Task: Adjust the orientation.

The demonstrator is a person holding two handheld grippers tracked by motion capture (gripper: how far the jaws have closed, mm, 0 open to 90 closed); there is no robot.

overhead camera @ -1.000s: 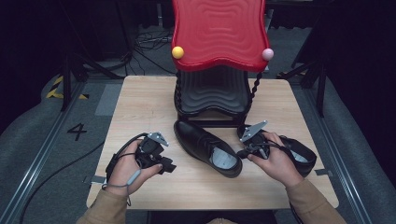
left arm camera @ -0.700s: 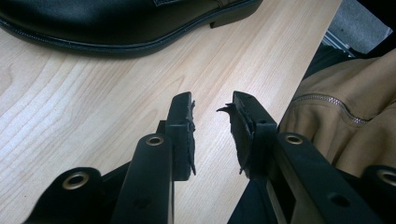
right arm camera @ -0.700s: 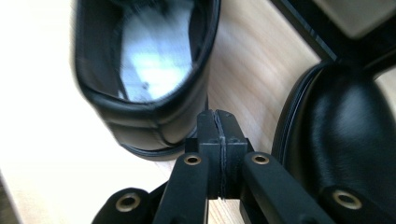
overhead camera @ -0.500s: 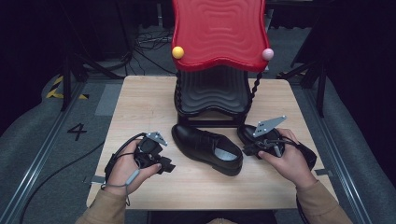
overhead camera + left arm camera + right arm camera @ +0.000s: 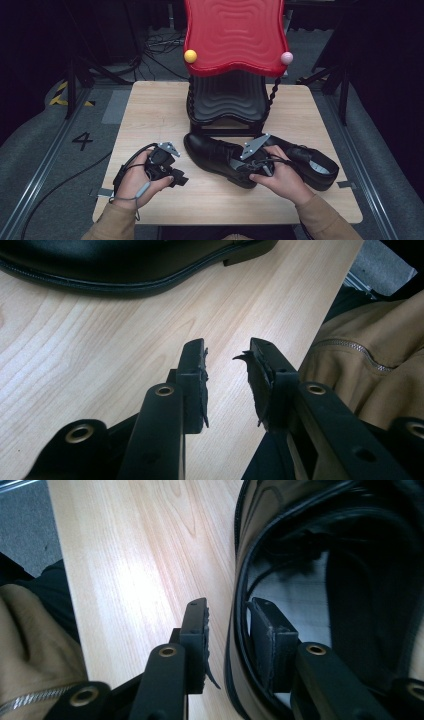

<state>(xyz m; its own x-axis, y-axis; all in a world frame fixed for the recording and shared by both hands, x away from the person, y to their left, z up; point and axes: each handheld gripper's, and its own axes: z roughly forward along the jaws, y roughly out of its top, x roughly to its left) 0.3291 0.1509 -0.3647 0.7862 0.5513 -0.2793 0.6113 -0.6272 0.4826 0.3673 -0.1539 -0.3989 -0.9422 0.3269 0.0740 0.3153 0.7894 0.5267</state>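
- The near shoe, black polished leather, lay on its sole in the lower middle of the high view, toe toward the left of the frame, in front of the red-and-black rack.
- The 2nd shoe sat just beside it, at the lower right of the frame, on the same pale bench.
- The right claw straddled the near shoe's heel-side wall, 1 jaw inside the opening and 1 outside. Its jaws had just been opening, and the outer pad stood a little off the leather, so it was apart rather than clamped.
- The left claw rested at the lower left of the high view, jaws apart with nothing between them and bare wood under them.
- I judged the shoe moderately light, with a stiff sole and heel but a softer upper that would give under a pinch.
- The glossy leather looked slippery. The rim of the opening near the heel seemed the surest hold, as the smooth toe would likely slide.
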